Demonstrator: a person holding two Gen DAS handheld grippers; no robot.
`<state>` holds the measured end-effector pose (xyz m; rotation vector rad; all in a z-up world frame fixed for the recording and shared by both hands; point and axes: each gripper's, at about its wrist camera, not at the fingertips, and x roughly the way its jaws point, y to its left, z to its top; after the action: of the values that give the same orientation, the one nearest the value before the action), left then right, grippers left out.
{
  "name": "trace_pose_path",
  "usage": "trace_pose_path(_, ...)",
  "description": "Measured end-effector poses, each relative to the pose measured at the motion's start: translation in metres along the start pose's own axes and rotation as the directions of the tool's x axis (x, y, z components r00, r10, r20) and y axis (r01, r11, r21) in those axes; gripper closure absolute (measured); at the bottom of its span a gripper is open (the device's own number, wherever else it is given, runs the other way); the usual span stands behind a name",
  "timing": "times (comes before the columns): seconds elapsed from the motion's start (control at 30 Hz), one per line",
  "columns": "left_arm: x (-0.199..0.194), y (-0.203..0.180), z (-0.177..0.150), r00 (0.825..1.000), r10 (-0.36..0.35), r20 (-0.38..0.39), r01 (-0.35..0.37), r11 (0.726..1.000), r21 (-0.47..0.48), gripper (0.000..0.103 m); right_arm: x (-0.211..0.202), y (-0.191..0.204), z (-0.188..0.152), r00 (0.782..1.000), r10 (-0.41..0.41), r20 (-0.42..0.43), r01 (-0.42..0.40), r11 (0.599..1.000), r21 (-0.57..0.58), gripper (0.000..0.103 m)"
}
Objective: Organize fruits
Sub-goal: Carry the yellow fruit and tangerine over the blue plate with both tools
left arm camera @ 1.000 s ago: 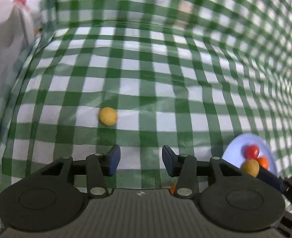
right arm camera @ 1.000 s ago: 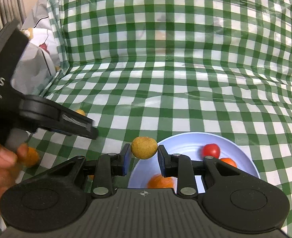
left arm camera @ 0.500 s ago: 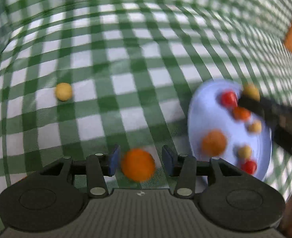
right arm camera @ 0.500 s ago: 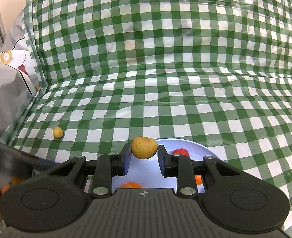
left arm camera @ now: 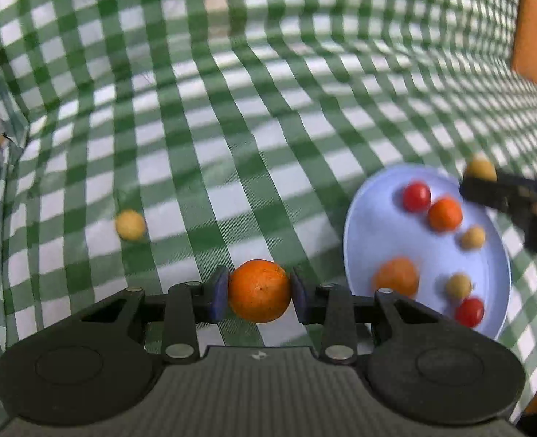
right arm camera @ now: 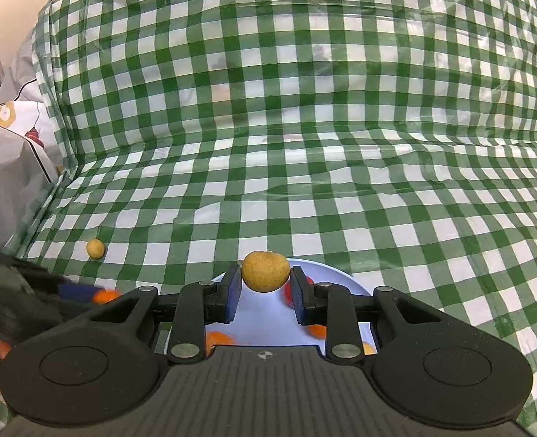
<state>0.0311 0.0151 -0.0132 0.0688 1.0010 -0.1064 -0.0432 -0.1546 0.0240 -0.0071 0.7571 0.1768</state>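
In the left wrist view my left gripper [left arm camera: 259,286] has its jaws closing, and both blue pads touch an orange [left arm camera: 259,295] just left of the pale blue plate [left arm camera: 363,225]. The plate holds two red tomatoes, two oranges and small yellow fruits. My right gripper [right arm camera: 265,286] is shut on a small yellow-brown fruit [right arm camera: 265,271] above the plate's far rim [right arm camera: 326,269]. That fruit [left arm camera: 481,169] also shows at the plate's far edge. A loose yellow fruit [left arm camera: 130,224] lies on the cloth to the left.
A green and white checked cloth [right arm camera: 305,182] covers the table and rises behind it. Grey and white printed fabric [right arm camera: 10,145] lies at the left edge. The loose yellow fruit [right arm camera: 95,247] sits near that edge. An orange surface [left arm camera: 534,36] stands at the far right.
My left gripper came over the orange, rolled, and its pads closed in onto it. The right gripper drifted with its yellow-brown fruit still held above the plate.
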Motion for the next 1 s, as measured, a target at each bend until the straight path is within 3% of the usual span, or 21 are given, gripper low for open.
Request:
trace_pose_path(0.13,-0.012,0.002,0.008,0.996,-0.050,0.073,0.055,0.997,-0.060,0.063,-0.004,-0.001,0.001,1.000,-0.011,0.008,0.011,1.000,-0.001,0.073)
trace_pose_path(0.33,-0.029,-0.006,0.014,0.973,-0.176,0.148,0.188,0.980,-0.070,0.063,-0.004,-0.017,0.003,0.996,-0.085,0.037,0.082,0.995,0.063,0.073)
trace_pose_path(0.53,-0.030,-0.035,0.010,0.948,-0.296,0.114,0.292,0.955,0.049,0.063,0.000,-0.049,0.004,0.991,-0.132,0.017,0.126,0.975,0.185,0.073)
trace_pose_path(0.7,-0.031,-0.067,-0.006,0.927,-0.371,0.062,0.354,0.916,0.190,0.063,0.006,-0.052,-0.001,0.993,-0.118,-0.008,0.117,0.975,0.191,0.073)
trace_pose_path(0.83,-0.027,-0.087,-0.015,0.929,-0.370,0.028,0.349,0.897,0.271,0.063,0.010,-0.047,-0.002,0.995,-0.095,-0.021,0.097,0.980,0.173,0.073)
trace_pose_path(1.0,-0.021,-0.089,-0.019,0.934,-0.358,-0.001,0.344,0.897,0.279,0.063,0.013,-0.046,-0.003,0.996,-0.079,-0.034,0.083,0.983,0.162,0.073)
